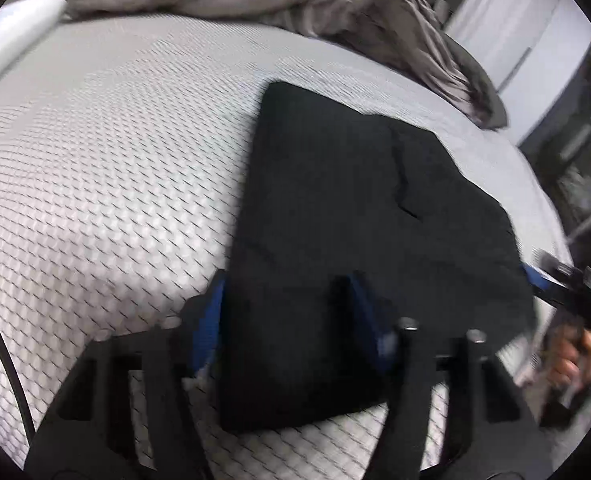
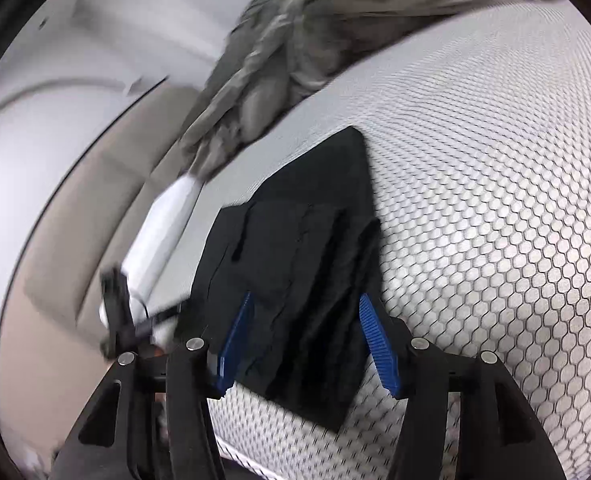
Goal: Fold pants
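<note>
Black pants (image 1: pixel 335 200) lie folded in a compact stack on the grey honeycomb mattress (image 1: pixel 115 160). My left gripper (image 1: pixel 287 308) is open; its blue-padded fingers stand apart on either side of the stack's near part, fabric lying between them. In the right wrist view the pants (image 2: pixel 303 248) show layered folded edges. My right gripper (image 2: pixel 307 340) is open, its blue fingers (image 2: pixel 377 340) spread on either side of the stack's near edge. The right gripper also shows at the far right of the left wrist view (image 1: pixel 575 292), held by a hand.
A crumpled grey sheet (image 1: pixel 295 4) is bunched along the far side of the mattress, also seen in the right wrist view (image 2: pixel 295 52). A white pillow (image 1: pixel 11 36) lies at the far left. The mattress edge and beige floor (image 2: pixel 75 220) lie to the left.
</note>
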`<state>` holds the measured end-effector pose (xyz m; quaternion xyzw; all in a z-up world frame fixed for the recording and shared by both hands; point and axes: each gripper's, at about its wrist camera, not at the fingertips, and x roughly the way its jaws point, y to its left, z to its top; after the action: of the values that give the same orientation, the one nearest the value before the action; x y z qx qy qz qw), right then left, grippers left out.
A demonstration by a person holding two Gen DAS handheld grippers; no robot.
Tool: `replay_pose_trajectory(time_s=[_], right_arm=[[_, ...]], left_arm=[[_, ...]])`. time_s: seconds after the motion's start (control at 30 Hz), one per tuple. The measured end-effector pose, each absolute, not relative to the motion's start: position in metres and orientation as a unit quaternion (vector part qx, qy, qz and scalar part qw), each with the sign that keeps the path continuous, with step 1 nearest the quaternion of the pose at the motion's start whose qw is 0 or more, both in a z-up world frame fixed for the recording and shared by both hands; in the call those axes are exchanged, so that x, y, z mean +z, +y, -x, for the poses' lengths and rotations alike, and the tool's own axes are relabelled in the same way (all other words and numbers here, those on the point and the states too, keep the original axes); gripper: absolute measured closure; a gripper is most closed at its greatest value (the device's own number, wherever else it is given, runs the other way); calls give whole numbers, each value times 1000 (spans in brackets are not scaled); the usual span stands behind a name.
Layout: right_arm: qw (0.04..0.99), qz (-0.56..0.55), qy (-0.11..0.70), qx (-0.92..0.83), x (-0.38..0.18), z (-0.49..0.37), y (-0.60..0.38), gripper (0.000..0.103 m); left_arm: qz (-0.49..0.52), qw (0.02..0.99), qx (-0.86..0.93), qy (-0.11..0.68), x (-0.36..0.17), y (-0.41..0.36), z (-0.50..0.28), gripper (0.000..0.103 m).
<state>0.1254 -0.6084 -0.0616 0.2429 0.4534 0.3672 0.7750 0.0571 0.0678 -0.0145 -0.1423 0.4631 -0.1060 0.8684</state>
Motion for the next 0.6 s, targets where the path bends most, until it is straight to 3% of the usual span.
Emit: replay_pose_trajectory(time_s=[0.07,0.2,0.33,0.43,0.6], right_arm=[[775,-231,466,358,-69,-131,-598,52],[821,-169,450,308,-59,-134,-592,53],[877,-94,382,277,-26,-112,-586,53],[866,-59,365,336,-13,-90,-552,53],[822,23,404,400,-38,-85,-463,53]], left_arm=[[129,867,-112,469,-14,61,-50,49],[104,868,-117,470,-9,49,-30,47],[52,913,-59,400,17,46,-10,47],[23,925,-102,366,26,26,-4,45],[-24,897,-182,402,-4,-23,-25,45]])
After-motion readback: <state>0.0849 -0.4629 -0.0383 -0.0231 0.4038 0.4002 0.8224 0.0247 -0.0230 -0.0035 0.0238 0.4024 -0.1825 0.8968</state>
